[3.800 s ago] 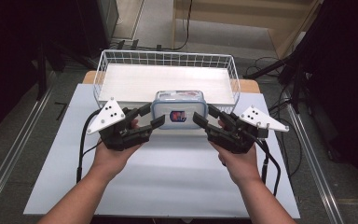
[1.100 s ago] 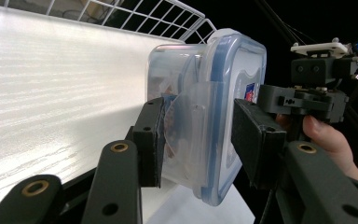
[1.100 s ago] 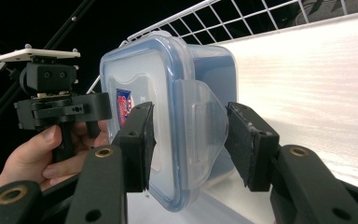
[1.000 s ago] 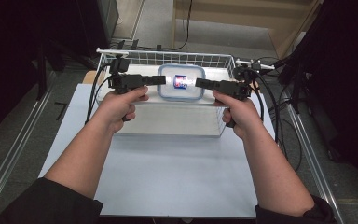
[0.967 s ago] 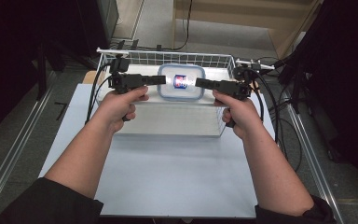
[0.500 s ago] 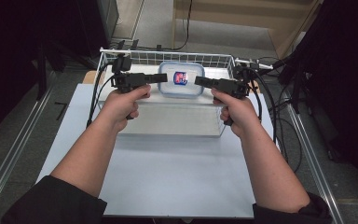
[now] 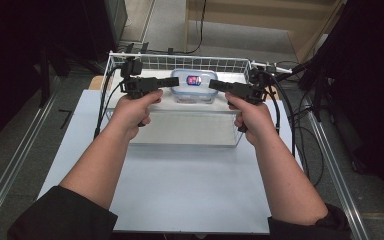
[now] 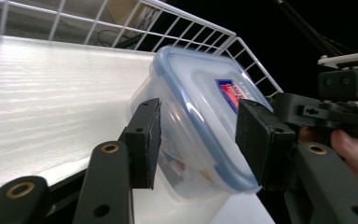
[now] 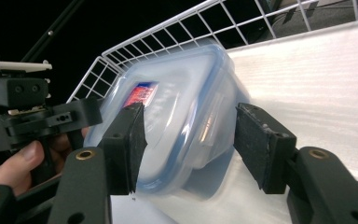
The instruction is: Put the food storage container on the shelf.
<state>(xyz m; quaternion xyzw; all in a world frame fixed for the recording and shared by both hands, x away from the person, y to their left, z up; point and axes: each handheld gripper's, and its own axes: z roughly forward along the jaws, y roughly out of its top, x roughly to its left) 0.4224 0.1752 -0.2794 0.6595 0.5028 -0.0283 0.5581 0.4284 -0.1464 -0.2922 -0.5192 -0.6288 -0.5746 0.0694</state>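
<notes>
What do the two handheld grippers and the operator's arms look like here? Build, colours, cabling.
Both the left gripper and the right gripper are matte black handheld units. Each has two flat black jaws with brass-coloured pivot pins, seen in the gripper views. Black cables trail from each. A pale plate tops the right one. The person wears dark sleeves pushed up past the forearms.

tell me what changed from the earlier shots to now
The lidded plastic container went from the white mat up into the wire basket, carried between both tools. The left tool and right tool have just been opening; their pads now stand off the container, which sits tilted in the basket's back part. Basket and mat stayed put, and both hands hover at the basket.
</notes>
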